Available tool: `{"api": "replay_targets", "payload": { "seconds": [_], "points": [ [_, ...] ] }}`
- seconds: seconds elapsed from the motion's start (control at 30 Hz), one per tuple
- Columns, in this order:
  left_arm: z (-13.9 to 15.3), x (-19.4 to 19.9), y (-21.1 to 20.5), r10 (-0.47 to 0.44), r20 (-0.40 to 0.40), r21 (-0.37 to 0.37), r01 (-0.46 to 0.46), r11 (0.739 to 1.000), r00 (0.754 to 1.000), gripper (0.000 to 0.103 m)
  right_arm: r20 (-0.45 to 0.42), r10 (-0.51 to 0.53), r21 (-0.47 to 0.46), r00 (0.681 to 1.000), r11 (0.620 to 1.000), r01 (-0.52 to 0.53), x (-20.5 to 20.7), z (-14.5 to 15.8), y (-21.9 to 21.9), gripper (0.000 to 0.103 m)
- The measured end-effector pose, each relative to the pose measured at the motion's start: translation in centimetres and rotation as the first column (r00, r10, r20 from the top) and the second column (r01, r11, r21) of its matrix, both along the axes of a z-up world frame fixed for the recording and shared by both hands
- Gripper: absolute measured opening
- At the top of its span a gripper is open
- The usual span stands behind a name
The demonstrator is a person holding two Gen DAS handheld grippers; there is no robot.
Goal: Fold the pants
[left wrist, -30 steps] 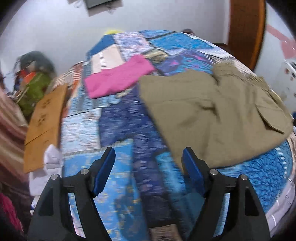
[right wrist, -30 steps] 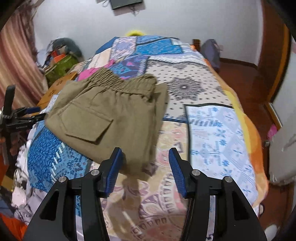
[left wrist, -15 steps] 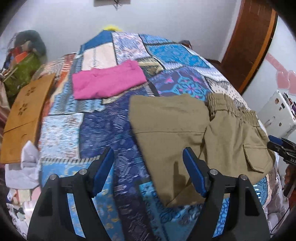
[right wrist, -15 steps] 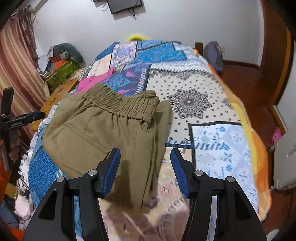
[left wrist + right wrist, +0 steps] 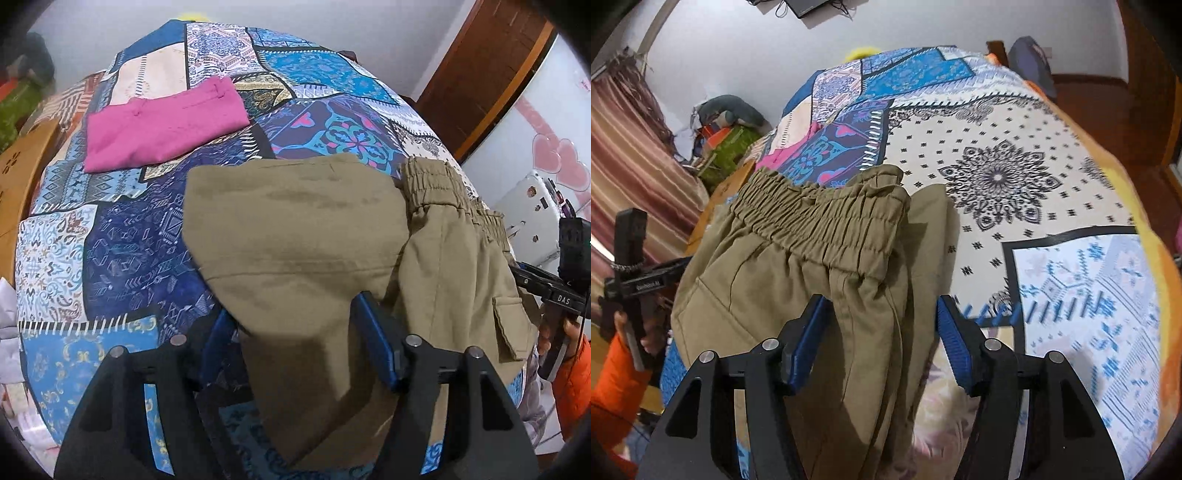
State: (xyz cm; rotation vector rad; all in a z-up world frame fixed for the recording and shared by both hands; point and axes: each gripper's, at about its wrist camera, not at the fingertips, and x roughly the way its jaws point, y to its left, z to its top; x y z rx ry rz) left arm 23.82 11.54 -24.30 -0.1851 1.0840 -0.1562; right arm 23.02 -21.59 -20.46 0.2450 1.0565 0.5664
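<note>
Left gripper [image 5: 295,343] is closing in with jaws apart, straddling the folded leg end of the khaki cargo pants [image 5: 314,258]; pads not yet pressing. Right gripper [image 5: 879,332] is widening, jaws apart over the side seam below the elastic waistband [image 5: 820,221]. Both have come down from bare quilt onto the pants, suggesting the next fold is being set up. Matte woven cloth is lying on the patchwork bedspread [image 5: 129,251]; folded pink garment [image 5: 162,125] beyond.

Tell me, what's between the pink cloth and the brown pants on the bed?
Only bare patchwork bedspread. In the left wrist view, a dark blue patterned patch separates the pink cloth from the brown pants; nothing else lies there.
</note>
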Motion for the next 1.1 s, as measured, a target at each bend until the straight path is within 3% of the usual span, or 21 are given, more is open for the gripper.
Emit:
{"api": "replay_targets", "payload": {
  "seconds": [0.1,0.17,0.23,0.33,0.43,0.67,0.8,0.9,1.1],
  "points": [
    [0.1,0.6,-0.2,0.005,0.003,-0.008,-0.005,1.0,1.0,0.062,-0.021,0.004,0.014,1.0,1.0,-0.004,0.9,-0.2,-0.1,0.057],
    [0.4,0.7,-0.3,0.02,0.016,0.003,-0.02,1.0,1.0,0.05,-0.022,0.003,0.015,1.0,1.0,-0.002,1.3,-0.2,0.0,0.055],
    [0.8,0.7,-0.8,0.023,0.028,0.041,-0.024,0.999,0.999,0.031,-0.01,-0.002,0.008,1.0,1.0,0.002,1.4,-0.1,0.1,0.052],
    [1.3,0.8,-1.5,0.021,0.041,0.092,-0.025,0.995,0.999,0.015,0.012,-0.007,-0.007,1.0,1.0,0.007,1.4,0.1,0.3,0.043],
    [1.6,0.9,-2.0,0.017,0.049,0.125,-0.023,0.992,0.999,0.008,0.026,-0.007,-0.01,1.0,1.0,0.007,1.6,0.5,0.3,0.033],
    [4.1,0.3,-3.0,-0.003,0.138,0.199,-0.025,0.98,0.99,0.004,0.094,0.01,-0.028,0.995,1.0,-0.007,1.8,2.8,0.8,0.013],
    [6.0,0.1,-3.6,-0.022,0.18,0.215,-0.017,0.976,0.983,0.003,0.138,0.023,-0.032,0.99,0.999,-0.019,2.0,4.7,1.2,0.01],
    [7.7,0.1,-3.7,-0.025,0.199,0.161,-0.008,0.987,0.98,0.003,0.179,0.032,-0.039,0.983,0.999,-0.025,2.1,6.2,1.8,0.01],
    [10.9,0.8,-3.9,-0.038,0.28,0.215,-0.024,0.976,0.959,0.002,0.256,0.078,-0.072,0.964,0.996,-0.062,3.3,8.7,4.0,0.01]
  ]
}}
